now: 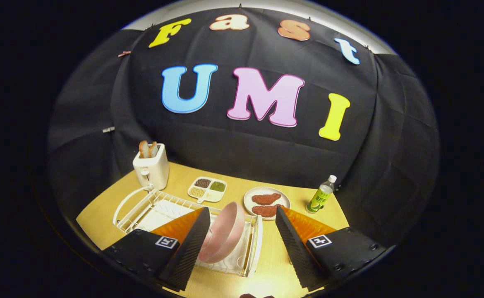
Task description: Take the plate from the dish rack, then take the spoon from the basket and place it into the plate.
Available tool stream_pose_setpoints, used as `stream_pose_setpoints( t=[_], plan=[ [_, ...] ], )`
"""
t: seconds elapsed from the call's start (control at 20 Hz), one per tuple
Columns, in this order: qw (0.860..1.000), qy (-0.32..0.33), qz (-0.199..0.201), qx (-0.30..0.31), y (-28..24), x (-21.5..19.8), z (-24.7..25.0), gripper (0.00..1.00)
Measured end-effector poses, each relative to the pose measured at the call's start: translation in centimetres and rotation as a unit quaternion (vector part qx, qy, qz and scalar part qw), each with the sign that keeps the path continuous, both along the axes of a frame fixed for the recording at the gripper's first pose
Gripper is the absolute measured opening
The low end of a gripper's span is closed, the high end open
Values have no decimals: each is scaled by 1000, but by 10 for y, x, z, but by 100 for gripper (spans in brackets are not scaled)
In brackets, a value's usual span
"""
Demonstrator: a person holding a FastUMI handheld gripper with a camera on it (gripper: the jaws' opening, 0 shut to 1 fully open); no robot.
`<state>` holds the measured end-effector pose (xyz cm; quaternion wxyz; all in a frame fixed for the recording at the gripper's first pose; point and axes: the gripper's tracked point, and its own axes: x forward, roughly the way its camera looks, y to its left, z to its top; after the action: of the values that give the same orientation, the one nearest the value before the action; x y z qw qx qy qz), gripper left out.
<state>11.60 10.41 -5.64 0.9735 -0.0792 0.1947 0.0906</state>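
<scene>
With my gripper fingers spread wide, I see the pink plate standing on edge in the dish rack, just inside my left finger.

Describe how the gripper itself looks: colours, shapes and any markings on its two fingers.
The gripper has two wedge-shaped fingers that taper toward their tips. Their inner faces are black with fine ribbing; their upper sides are orange. Each finger sits on a blocky black base, with small screws or holes showing, and each base carries a small square white tag with a black pattern. No cables are visible.

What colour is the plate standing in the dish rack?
Pink plate, clearest in the gripper view.
</scene>
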Motion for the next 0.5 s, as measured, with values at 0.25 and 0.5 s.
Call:
stream_pose_setpoints(
  t=[0.25, 0.5],
  plan=[
    [995, 93, -26, -23, 4, 35, -58, 97],
    [983, 165, -74, -11, -1, 47, -99, 88]
  ],
)
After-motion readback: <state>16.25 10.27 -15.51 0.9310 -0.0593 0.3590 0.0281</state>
